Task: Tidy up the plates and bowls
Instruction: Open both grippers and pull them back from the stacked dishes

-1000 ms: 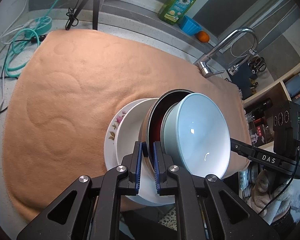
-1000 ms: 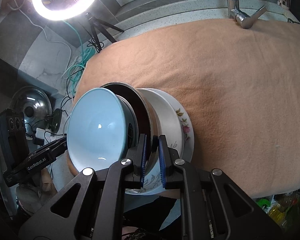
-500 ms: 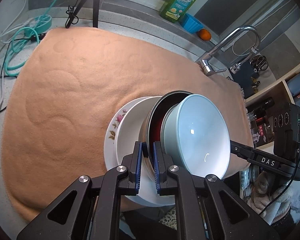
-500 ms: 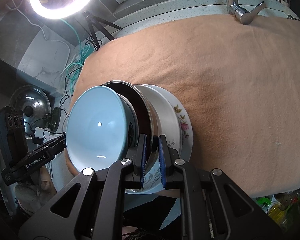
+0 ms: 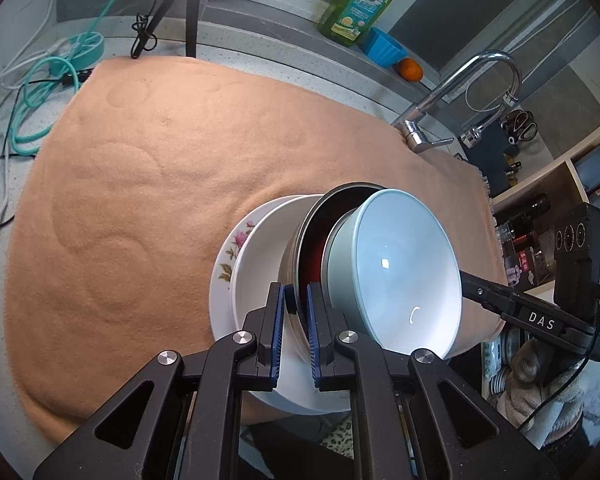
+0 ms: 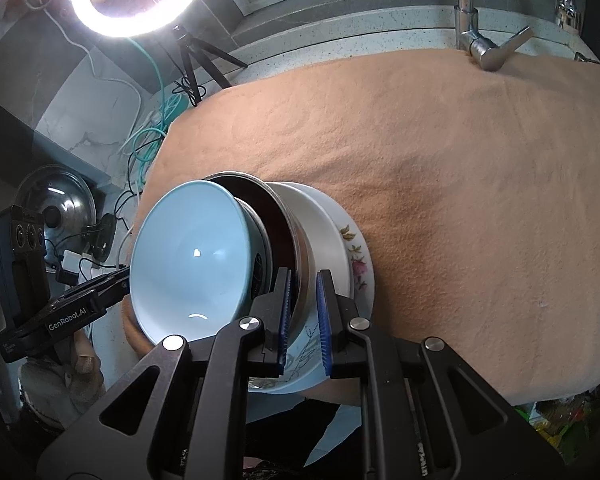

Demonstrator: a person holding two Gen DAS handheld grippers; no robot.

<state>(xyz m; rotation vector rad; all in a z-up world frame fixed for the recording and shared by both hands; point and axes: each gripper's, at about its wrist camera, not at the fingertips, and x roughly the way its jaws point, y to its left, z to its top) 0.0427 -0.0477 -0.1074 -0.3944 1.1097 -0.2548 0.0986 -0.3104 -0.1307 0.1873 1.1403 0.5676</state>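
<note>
Both claws are gripping one nested stack from opposite sides, carrying it over the near edge of the table (image 5: 148, 184), which is covered by a peach cloth.

Left claw (image 5: 291, 312): blue pads are closing on the rim of the dark metal bowl (image 5: 310, 240), one pad inside, one outside. Right claw (image 6: 302, 304): pinching the same dark metal bowl (image 6: 276, 216) at its opposite rim.

Stack order, as seen from the left wrist: floral plate (image 5: 230, 256) outermost on the left, then the white plate (image 5: 260, 264), then the dark bowl, with the pale blue bowl (image 5: 404, 272) nested in it and opening to the right. The right wrist view is showing the mirror order: blue bowl (image 6: 188, 260) to the left, floral plate (image 6: 356, 260) to the right.

Key relation: the stack is tilting hard on edge, its axis running roughly left-right between the two claws, not vertical. Judgement: setting it down calls for both claws rotating together until the floral plate is facing the cloth; neither arm is nearer. Whether the plates are clamped or only leaning on the bowl, I cannot tell. If leaning, they could slip.
</note>
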